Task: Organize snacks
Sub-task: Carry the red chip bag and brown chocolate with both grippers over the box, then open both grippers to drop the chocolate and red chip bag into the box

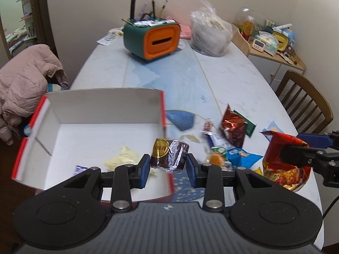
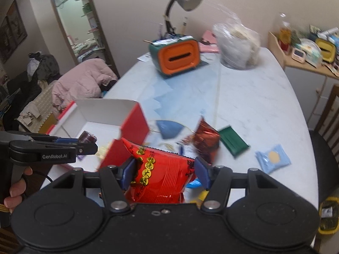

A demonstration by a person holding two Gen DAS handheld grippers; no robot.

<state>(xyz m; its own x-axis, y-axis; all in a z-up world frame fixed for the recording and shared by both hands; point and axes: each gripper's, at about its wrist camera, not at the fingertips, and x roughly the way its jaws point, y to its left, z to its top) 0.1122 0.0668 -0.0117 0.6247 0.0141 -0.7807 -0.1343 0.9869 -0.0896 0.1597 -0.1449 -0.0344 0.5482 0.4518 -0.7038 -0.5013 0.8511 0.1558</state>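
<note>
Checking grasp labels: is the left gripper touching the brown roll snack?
Touching. Left wrist view: left gripper has both blue pads pressed against the brown roll snack.

Red snack bag [image 2: 163, 175] with yellow characters; brown foil-wrapped roll [image 1: 169, 155] with a gold label; white-lined red box [image 1: 93, 131]; orange-fronted green organizer [image 1: 151, 40].

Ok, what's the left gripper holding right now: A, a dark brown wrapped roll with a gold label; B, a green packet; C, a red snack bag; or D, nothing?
A: the left gripper has a dark brown roll with a gold round label between its blue pads, over the open box; the red snack bag sits in the right gripper.
</note>
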